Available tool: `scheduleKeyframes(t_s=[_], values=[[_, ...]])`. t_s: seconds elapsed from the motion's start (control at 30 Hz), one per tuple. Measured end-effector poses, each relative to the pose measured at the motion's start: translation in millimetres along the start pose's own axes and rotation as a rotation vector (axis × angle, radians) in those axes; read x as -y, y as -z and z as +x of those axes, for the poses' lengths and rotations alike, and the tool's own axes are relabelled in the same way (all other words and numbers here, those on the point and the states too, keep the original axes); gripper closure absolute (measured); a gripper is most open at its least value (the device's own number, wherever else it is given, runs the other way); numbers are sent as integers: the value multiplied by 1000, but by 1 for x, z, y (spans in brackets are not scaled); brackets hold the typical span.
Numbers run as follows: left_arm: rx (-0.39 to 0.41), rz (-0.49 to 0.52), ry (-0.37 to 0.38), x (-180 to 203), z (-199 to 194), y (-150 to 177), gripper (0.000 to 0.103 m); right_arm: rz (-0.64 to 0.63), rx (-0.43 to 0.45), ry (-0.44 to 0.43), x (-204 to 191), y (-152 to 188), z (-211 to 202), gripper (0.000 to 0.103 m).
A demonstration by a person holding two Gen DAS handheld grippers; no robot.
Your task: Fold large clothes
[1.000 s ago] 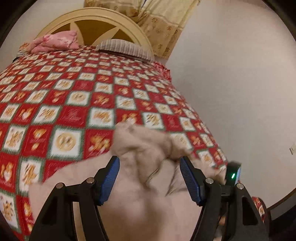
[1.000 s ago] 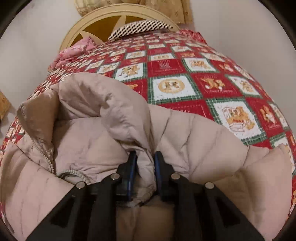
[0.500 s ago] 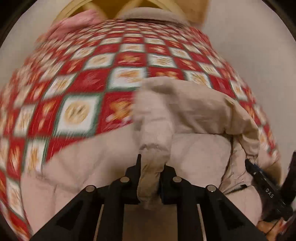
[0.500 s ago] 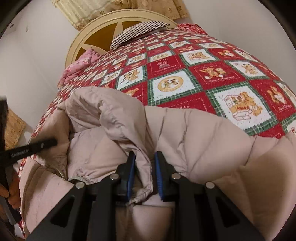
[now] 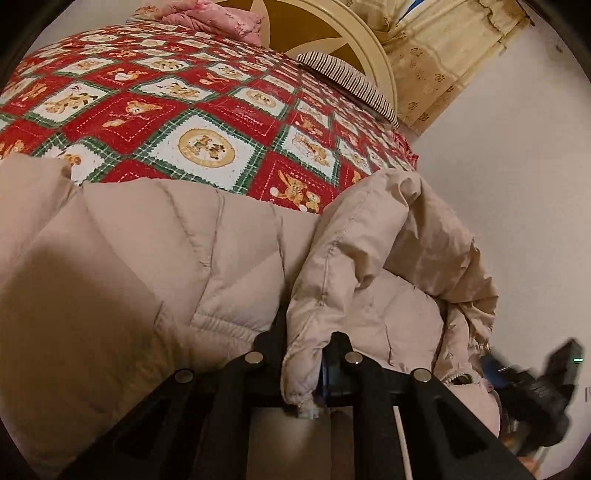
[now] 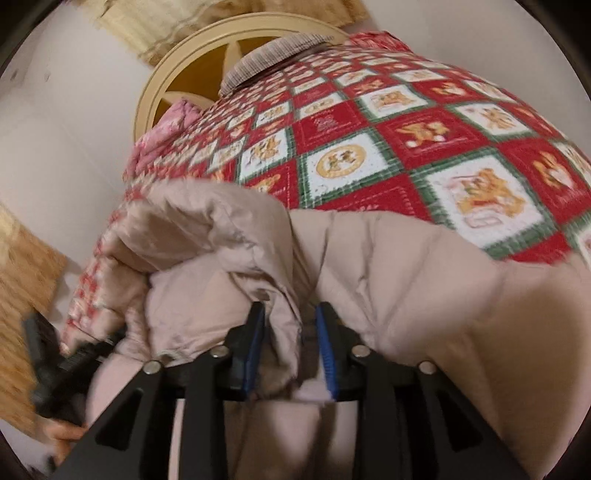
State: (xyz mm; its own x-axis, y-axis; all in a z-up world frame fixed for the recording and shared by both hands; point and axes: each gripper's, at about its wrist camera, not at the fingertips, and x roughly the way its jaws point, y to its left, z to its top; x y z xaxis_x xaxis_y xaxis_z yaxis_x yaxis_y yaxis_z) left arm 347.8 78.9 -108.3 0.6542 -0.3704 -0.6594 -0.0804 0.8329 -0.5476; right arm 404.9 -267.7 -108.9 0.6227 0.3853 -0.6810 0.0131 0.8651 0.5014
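Your left hand-held gripper (image 5: pixel 306 354) is clenched on a fold of the beige padded jacket (image 5: pixel 207 258), your right hand-held gripper (image 6: pixel 291 343) is opening around another fold, and the jacket's bulk lies just ahead of both across the near edge of the bed (image 5: pixel 207 122).

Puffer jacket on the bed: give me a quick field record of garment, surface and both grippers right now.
garment: beige puffer jacket, bunched at the near edge of the bed
surface: red, white and green teddy-bear quilt
left gripper: shut on a fold of the jacket
right gripper: jaws opening, a jacket fold between them, clear of one pad
behind: striped pillow, pink bedding, round cream headboard
fold state: not yet flat or squared
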Motion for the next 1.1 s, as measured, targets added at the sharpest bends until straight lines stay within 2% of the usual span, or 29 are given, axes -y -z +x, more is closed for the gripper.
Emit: scheduleKeyframes(t_s=[0.03, 0.1, 0.13, 0.17, 0.3, 0.4, 0.47, 0.53, 0.6, 0.7, 0.8, 0.9, 0.97, 1.03, 1.1], values=[[6, 0, 6, -1, 0, 1, 89, 21, 74, 7, -1, -2, -19, 60], [12, 1, 9, 1, -1, 1, 89, 31, 279, 23, -9, -11, -63, 56], [13, 1, 9, 3, 0, 0, 89, 22, 337, 29, -19, -23, -76, 56], [14, 1, 10, 3, 0, 0, 89, 11, 325, 32, -28, -35, -75, 56], [15, -6, 21, 0, 0, 0, 89, -56, 103, 1, -80, -101, -14, 56], [15, -6, 24, 0, 0, 0, 89, -105, -67, 106, -107, -124, 58, 56], [14, -11, 34, -2, 0, -1, 89, -100, -188, 147, -111, -119, 97, 58], [13, -17, 44, -4, 1, -2, 89, -67, -292, 112, -105, -104, 115, 69], [13, -18, 48, -4, 1, -2, 89, -84, -348, 55, -104, -85, 113, 69], [12, -19, 51, -4, 2, -3, 89, -212, -406, 67, -105, -44, 91, 72], [11, -20, 53, -4, 2, -3, 89, -270, -355, 62, -97, -13, 72, 74], [-18, -26, 66, -3, -1, -6, 89, -414, -179, 76, -90, 13, 71, 76], [-64, -23, 34, 0, -15, -7, 89, -407, -103, 100, -90, 14, 73, 76], [-67, 15, -27, 11, -44, -6, 89, -460, -80, 160, -102, 17, 76, 76], [-36, 83, -59, 25, -69, -3, 89, -478, -75, 173, -109, 15, 78, 75]])
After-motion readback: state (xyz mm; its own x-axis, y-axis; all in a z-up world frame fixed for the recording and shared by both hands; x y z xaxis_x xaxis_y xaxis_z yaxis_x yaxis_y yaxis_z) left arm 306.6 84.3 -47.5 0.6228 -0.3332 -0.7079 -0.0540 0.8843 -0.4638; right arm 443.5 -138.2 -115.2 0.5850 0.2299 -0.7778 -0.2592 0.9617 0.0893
